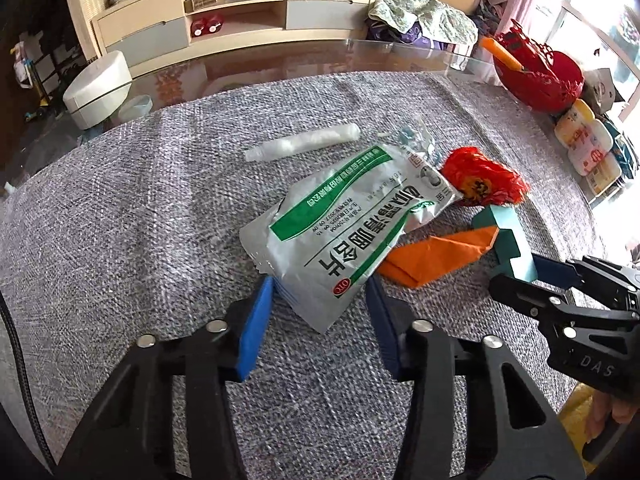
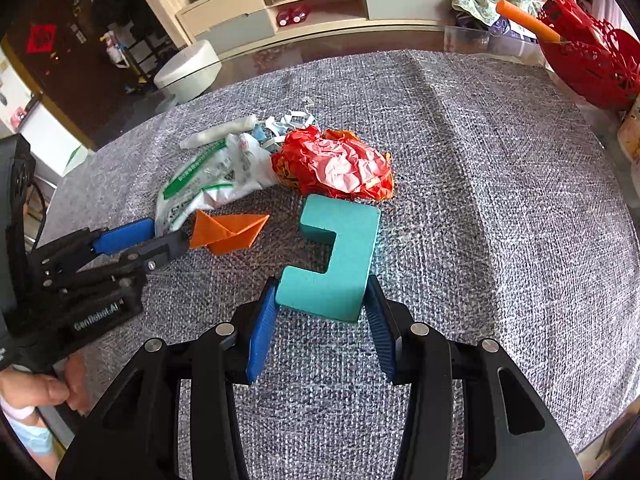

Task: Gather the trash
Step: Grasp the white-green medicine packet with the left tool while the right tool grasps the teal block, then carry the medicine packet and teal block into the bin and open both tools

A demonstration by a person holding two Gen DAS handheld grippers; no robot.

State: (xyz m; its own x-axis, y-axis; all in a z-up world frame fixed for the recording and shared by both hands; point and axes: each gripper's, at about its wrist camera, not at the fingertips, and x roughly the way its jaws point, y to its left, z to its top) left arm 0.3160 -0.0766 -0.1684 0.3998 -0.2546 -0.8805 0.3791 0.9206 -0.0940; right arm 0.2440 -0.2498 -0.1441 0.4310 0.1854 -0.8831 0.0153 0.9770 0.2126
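A silver-and-green foil pouch (image 1: 340, 220) lies flat on the grey cloth (image 1: 140, 220). Its near corner sits between the blue pads of my left gripper (image 1: 319, 282), which flank it without squeezing it. The right wrist view shows that gripper (image 2: 168, 234) low at the pouch (image 2: 208, 184). My right gripper (image 2: 322, 282) is shut on the near end of a teal C-shaped block (image 2: 340, 240), a pad pressed on each side. Around them lie an orange paper boat (image 2: 228, 232), crumpled red paper (image 2: 336, 164), a white roll (image 1: 304, 142) and shredded paper strips (image 2: 288, 124).
A red openwork basket (image 2: 592, 64) holding an orange stick stands at the table's far right, with packed yellow-white bottles (image 1: 588, 144) beside it. Past the glass table edge are a white round stool (image 1: 98, 88) and a shelf unit. A hand (image 2: 36, 392) holds the left tool.
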